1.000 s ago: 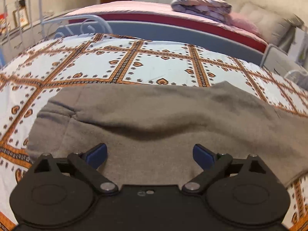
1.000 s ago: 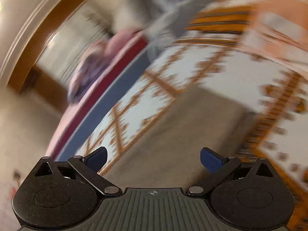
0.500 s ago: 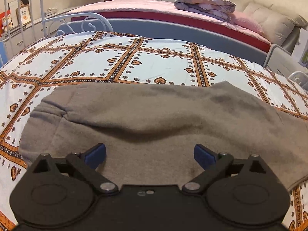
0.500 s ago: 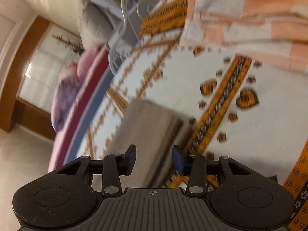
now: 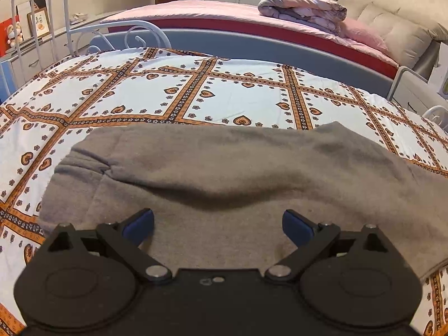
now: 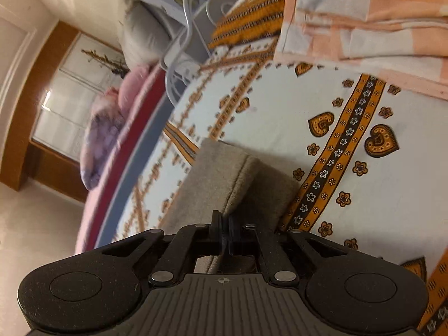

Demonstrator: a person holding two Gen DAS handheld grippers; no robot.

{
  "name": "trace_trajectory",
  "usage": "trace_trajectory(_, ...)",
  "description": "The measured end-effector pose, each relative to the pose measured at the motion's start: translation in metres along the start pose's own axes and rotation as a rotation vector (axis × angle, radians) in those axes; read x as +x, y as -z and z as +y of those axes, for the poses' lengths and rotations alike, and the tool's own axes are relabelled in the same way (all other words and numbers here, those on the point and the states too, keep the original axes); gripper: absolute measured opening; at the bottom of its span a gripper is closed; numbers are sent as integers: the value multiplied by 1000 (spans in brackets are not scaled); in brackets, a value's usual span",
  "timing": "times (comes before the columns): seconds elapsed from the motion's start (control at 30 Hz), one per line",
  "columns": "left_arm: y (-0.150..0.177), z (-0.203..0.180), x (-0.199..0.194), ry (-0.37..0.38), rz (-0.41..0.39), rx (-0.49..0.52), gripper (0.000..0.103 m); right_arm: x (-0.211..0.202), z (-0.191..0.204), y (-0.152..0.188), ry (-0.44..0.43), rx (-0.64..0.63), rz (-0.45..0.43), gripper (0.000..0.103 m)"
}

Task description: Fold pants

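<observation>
The right claw (image 6: 224, 233) has its two fingers pressed together, pinching the fabric at one end of the grey pants (image 6: 224, 179); the cloth rises in a ridge toward the grip. The left claw (image 5: 218, 224) is spread wide, its two blue pads (image 5: 138, 222) well apart and pinching nothing, hovering over the pants (image 5: 224, 168), which show between them.

There is one pair of pants, lying across the near bed (image 5: 224, 98) on a white sheet with orange bands and heart motifs. In the right wrist view a folded peach-and-white checked cloth (image 6: 364, 14) lies on the same sheet, apart from the pants. Behind the near bed stands a second bed (image 5: 196, 8) with a pink cover, carrying one folded quilt (image 5: 302, 11) and one pink pillow (image 5: 364, 35). A white metal bed frame (image 5: 36, 14) rises at the left.
</observation>
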State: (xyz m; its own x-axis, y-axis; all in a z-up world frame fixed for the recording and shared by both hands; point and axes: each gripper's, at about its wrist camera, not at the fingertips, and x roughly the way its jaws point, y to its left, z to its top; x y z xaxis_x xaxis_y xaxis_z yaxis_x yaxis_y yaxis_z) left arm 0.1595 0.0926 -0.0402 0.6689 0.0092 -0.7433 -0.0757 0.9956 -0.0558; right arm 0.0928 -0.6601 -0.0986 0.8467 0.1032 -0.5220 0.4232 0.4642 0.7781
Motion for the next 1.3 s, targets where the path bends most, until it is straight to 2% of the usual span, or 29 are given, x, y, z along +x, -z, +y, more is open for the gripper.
trace_trajectory(0.13, 0, -2, -1, -9, -4, 2, 92, 3, -10, 2, 74, 16, 34, 5)
trace_trajectory(0.27, 2, -11, -4, 50, 0, 39, 92, -13, -7, 0, 58, 17, -2, 11)
trace_trajectory(0.3, 3, -14, -6, 93, 2, 43, 92, -14, -9, 0, 64, 31, -1, 19)
trace_trajectory(0.33, 5, -19, -8, 145, 1, 41, 92, -10, -11, 0, 74, 42, 15, 33)
trace_trajectory(0.37, 6, -25, -10, 183, 2, 42, 91, -6, -13, 1, 84, 45, 34, 39)
trace_trajectory(0.4, 9, -35, -12, 215, -1, 51, 91, 0, -14, 2, 80, 40, 45, 41)
trace_trajectory(0.5, 22, -70, -12, 223, -21, 121, 92, 10, -4, 2, 74, -27, 39, 39)
trace_trajectory(0.53, 28, -80, -8, 204, -15, 142, 92, 13, 2, 3, 83, -71, 43, 14)
trace_trajectory(0.57, 35, -89, 3, 145, 33, 164, 91, 14, 9, 3, 101, -118, 33, 9)
trace_trajectory(0.6, 45, -93, 11, 98, 46, 186, 96, 11, 11, 3, 89, -127, 12, 9)
trace_trajectory(0.63, 50, -93, 11, 89, 9, 194, 97, 10, 11, 2, 84, -128, -4, 9)
trace_trajectory(0.77, 49, -86, 7, 90, -1, 160, 97, 19, -1, 2, 135, -105, 27, 9)
trace_trajectory(0.87, 48, -83, 6, 69, 1, 144, 97, 16, -1, 1, 110, -112, 36, 10)
trace_trajectory(0.97, 49, -87, 4, 47, -2, 141, 97, 10, -4, 1, 102, -94, 45, 18)
trace_trajectory(1.13, 49, -88, 5, 38, -8, 127, 97, -9, -8, 1, 68, -63, 40, 19)
trace_trajectory(1.3, 46, -93, 3, 42, -6, 120, 97, -8, -15, 0, 60, -14, 62, 19)
